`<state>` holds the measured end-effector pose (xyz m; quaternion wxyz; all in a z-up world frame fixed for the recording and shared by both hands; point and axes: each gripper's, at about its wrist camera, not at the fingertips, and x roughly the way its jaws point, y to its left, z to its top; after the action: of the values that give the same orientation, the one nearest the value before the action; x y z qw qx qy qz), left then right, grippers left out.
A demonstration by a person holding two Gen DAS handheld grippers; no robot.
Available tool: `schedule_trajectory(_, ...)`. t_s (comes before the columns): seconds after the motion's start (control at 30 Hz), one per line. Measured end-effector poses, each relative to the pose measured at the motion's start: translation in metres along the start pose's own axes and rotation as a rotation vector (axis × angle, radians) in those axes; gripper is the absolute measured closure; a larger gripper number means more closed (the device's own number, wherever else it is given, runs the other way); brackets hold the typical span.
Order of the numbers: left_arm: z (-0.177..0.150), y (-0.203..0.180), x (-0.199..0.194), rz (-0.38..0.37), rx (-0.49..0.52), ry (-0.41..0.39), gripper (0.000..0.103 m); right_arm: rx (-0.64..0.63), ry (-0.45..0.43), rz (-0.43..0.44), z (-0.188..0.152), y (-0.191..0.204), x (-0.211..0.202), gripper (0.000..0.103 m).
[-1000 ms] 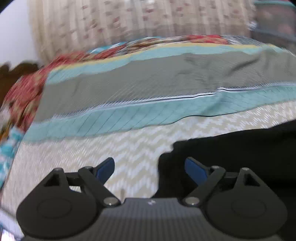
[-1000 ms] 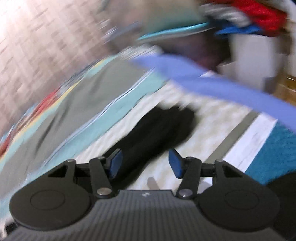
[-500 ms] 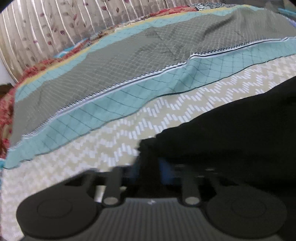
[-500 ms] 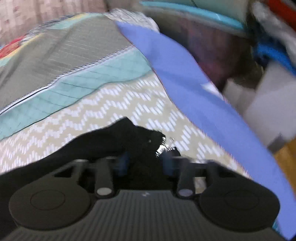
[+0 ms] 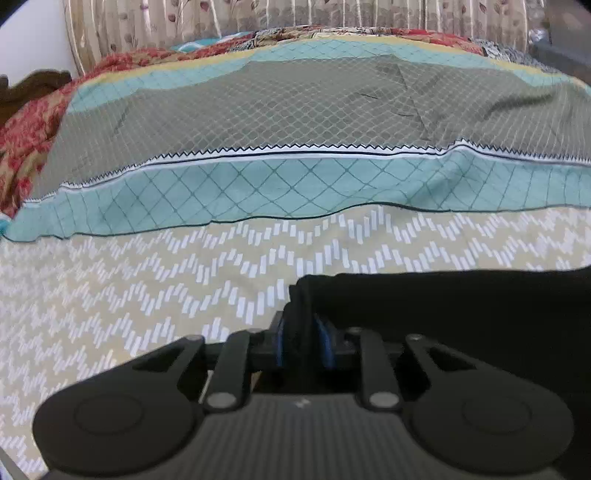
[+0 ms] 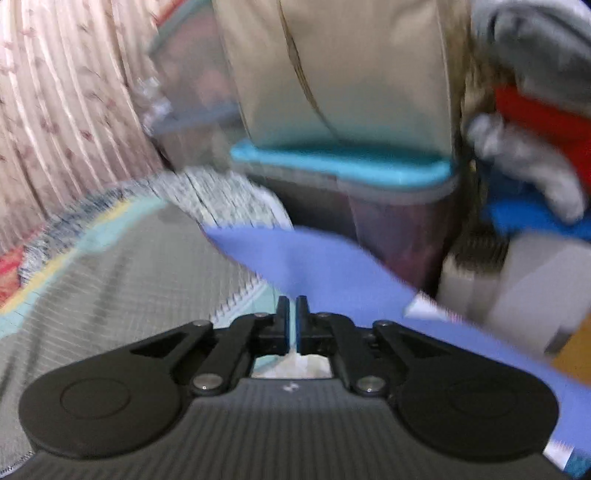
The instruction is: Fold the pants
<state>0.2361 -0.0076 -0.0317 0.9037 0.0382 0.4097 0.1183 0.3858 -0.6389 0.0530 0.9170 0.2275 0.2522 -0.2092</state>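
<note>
The black pants (image 5: 461, 310) lie on the beige zigzag bedspread (image 5: 147, 288), stretching to the right in the left wrist view. My left gripper (image 5: 301, 343) is shut on the pants' left end, with black cloth bunched between its blue pads. My right gripper (image 6: 292, 325) is shut, its fingers almost touching with a thin gap. No pants show in the right wrist view, so I cannot tell whether it holds cloth. That view is blurred and points over the bed's far end.
A teal and olive quilt (image 5: 295, 122) covers the far half of the bed, with curtains (image 5: 295, 14) behind. In the right wrist view a blue sheet edge (image 6: 332, 266), a teal-lidded bin (image 6: 343, 166) and piled clothes (image 6: 535, 140) stand beside the bed.
Both grippers were open a second ago above the pants' ends. Both came down and shut. The right gripper has since swung up, so the pants left its view.
</note>
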Motion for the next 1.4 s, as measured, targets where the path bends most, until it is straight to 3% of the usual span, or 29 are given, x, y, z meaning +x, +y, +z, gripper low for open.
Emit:
schedule_trajectory(0.03,-0.001,-0.002,-0.004,0.004,0.023,-0.016,0.079,0.0,0.041,0.078,-0.006,-0.002,-0.001,0.093)
schedule_trajectory(0.1,-0.002,-0.004,-0.011,-0.001,0.07,-0.045,0.073,-0.085,0.107,0.144,-0.018,-0.003,0.0,0.074)
schedule_trajectory(0.17,-0.003,-0.003,-0.01,0.001,0.099,-0.046,0.072,-0.209,0.097,0.072,-0.029,-0.005,0.001,0.042)
schedule_trajectory(0.2,-0.003,-0.002,-0.01,-0.003,0.1,-0.042,0.072,-0.236,0.095,0.041,-0.033,-0.008,0.004,0.04)
schedule_trajectory(0.33,-0.003,-0.001,-0.012,-0.007,0.078,-0.043,0.072,-0.23,0.196,0.034,-0.041,-0.015,0.024,0.04)
schedule_trajectory(0.43,-0.005,-0.004,-0.011,0.001,0.078,-0.043,0.073,-0.345,0.225,0.038,-0.055,0.003,0.031,0.041)
schedule_trajectory(0.5,-0.004,-0.005,-0.009,-0.002,0.089,-0.045,0.076,-0.45,0.316,0.02,-0.071,0.017,0.042,0.073)
schedule_trajectory(0.53,-0.004,-0.005,-0.009,-0.005,0.094,-0.048,0.078,-0.494,0.338,0.025,-0.077,0.023,0.044,0.079)
schedule_trajectory(0.6,-0.005,-0.005,-0.009,-0.008,0.1,-0.054,0.081,-0.532,0.299,0.043,-0.079,0.028,0.033,0.084)
schedule_trajectory(0.67,-0.005,-0.004,-0.008,-0.013,0.1,-0.061,0.086,-0.451,0.224,0.072,-0.066,0.024,0.018,0.087)
schedule_trajectory(0.77,-0.004,-0.003,-0.009,-0.01,0.072,-0.069,0.087,-0.259,0.062,0.126,-0.034,0.017,-0.001,0.087)
schedule_trajectory(0.83,-0.003,-0.004,-0.007,-0.008,0.056,-0.063,0.087,-0.183,0.019,0.12,-0.019,0.026,0.005,0.086)
schedule_trajectory(0.9,-0.005,-0.007,-0.004,0.008,0.06,-0.061,0.085,-0.223,0.054,0.073,-0.023,0.045,0.023,0.077)
schedule_trajectory(0.93,-0.006,-0.009,-0.004,0.022,0.066,-0.062,0.081,-0.27,0.073,0.03,-0.03,0.053,0.03,0.063)
schedule_trajectory(0.97,-0.007,-0.01,-0.005,0.034,0.077,-0.066,0.078,-0.316,0.077,-0.03,-0.037,0.058,0.034,0.057)
schedule_trajectory(1.0,-0.008,-0.011,-0.007,0.037,0.088,-0.069,0.076,-0.336,0.069,-0.056,-0.042,0.058,0.032,0.057)
schedule_trajectory(1.13,-0.014,-0.006,-0.026,0.021,0.114,-0.071,0.059,-0.265,0.097,0.046,-0.06,0.035,0.007,0.057)
schedule_trajectory(1.27,-0.032,0.011,-0.06,-0.008,0.061,-0.079,0.05,-0.277,0.166,0.137,-0.078,0.024,-0.02,0.057)
schedule_trajectory(1.33,-0.046,0.021,-0.08,-0.022,0.036,-0.067,0.049,-0.273,0.192,0.046,-0.082,0.013,-0.021,0.057)
schedule_trajectory(1.4,-0.064,0.03,-0.101,-0.048,0.019,-0.042,0.048,-0.174,0.216,0.056,-0.085,-0.005,-0.033,0.057)
